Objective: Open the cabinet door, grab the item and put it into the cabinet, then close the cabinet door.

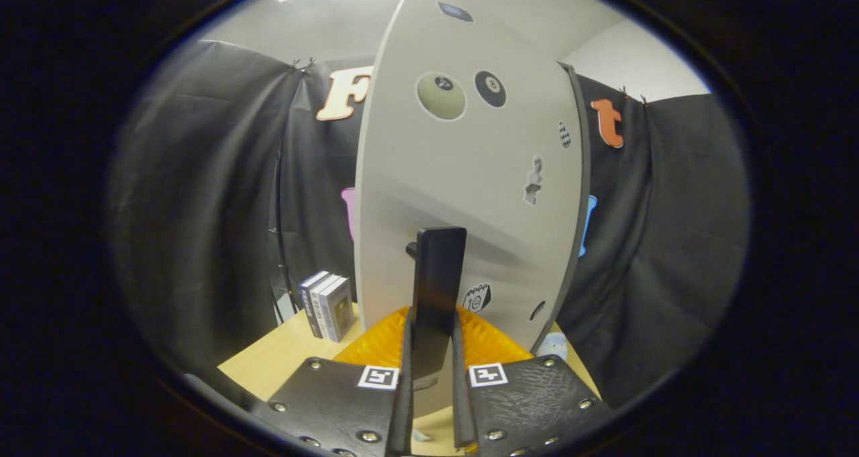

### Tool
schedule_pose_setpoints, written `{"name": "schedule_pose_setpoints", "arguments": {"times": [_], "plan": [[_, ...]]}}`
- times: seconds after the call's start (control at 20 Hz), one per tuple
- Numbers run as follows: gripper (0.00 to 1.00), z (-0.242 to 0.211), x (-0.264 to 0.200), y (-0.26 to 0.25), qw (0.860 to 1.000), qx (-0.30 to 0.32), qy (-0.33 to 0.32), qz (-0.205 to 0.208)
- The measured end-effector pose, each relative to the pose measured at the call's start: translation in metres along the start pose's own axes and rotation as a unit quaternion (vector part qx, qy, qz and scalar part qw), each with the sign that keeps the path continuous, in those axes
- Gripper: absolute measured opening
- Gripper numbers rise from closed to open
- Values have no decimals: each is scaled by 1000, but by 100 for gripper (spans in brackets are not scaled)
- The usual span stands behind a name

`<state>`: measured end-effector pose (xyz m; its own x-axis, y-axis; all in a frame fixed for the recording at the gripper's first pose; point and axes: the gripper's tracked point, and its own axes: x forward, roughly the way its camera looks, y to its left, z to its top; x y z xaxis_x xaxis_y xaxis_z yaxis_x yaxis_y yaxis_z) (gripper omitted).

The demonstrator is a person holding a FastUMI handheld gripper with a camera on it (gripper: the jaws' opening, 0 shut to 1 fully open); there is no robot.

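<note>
Gripper view: gripper (431,349) is closed on the tall black bar handle (439,289) of the pale grey sticker-dotted cabinet door (463,175). Handle could be lost if pulled off-axis from the door's swing.

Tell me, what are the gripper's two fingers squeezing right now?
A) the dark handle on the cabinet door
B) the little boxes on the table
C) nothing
A: both fingers of the gripper press on the dark handle standing out from the pale cabinet door, while the little boxes sit off to the side on the table.
</note>
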<state>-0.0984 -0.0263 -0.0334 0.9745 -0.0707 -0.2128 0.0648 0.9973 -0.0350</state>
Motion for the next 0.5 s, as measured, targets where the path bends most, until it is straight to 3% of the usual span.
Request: {"name": "schedule_pose_setpoints", "arguments": {"times": [0.2,0.25,0.35,0.45,0.5], "plan": [[24,-12,-20,-5,1000,8,15,-1],[24,-19,-22,-1,1000,11,20,18],[4,-15,-30,-7,1000,19,17,8],[1,-19,-29,-63,992,-76,7,-104],[1,-21,-30,-74,991,-73,19,-107]]}}
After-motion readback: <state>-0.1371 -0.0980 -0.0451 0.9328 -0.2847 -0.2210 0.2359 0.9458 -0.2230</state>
